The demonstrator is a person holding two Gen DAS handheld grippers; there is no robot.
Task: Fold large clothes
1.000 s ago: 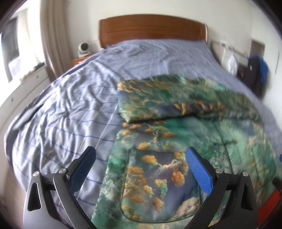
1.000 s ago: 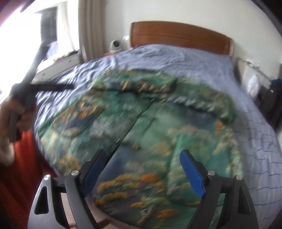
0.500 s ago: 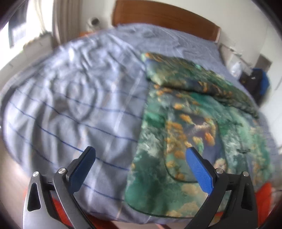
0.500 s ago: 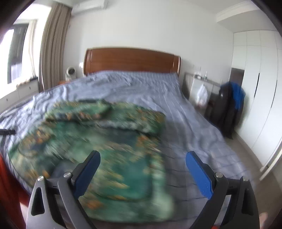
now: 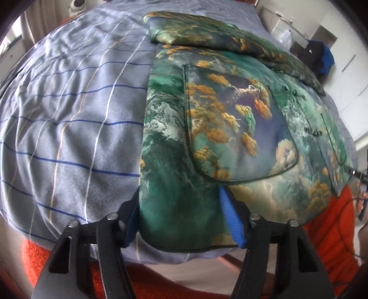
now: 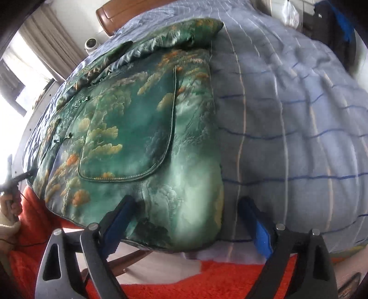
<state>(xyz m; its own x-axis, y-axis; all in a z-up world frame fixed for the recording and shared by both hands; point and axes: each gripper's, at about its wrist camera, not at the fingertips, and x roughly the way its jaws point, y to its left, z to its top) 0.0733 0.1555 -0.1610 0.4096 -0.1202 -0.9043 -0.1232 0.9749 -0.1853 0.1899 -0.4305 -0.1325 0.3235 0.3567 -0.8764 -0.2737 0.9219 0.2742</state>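
**Both tongs at the jacket's hem, fold half begun**

The green printed jacket (image 5: 207, 128) lies front-up on the bed, its hem at the bed's foot edge and its top toward the headboard (image 6: 128, 11). The upper part, sleeves or collar end, already lies doubled over in a thick band (image 5: 230, 41) across the jacket's far end, so one fold looks done. The body below it is flat and open, with a large patch pocket (image 5: 234, 128) on each front panel and a row of dark fastenings down the middle.

The left tongs (image 5: 181, 220) straddle the hem corner on the jacket's left edge. Their jaws are closing, with cloth between them, though the pads do not yet look pressed on it. The right tongs (image 6: 193, 223) straddle the opposite hem corner; they stand wide, narrowing slightly, with the jacket's edge between the blue pads and no grip visible.

The striped grey-blue duvet (image 5: 69, 115) is bare on either side of the jacket. An orange rug (image 6: 184, 283) shows below the bed's foot edge, and a small white camera (image 6: 91, 43) sits beside the headboard.

As a judgement, what is left is to pinch both hem corners, carry the hem up toward the doubled band, and perhaps fold once more to a compact bundle.
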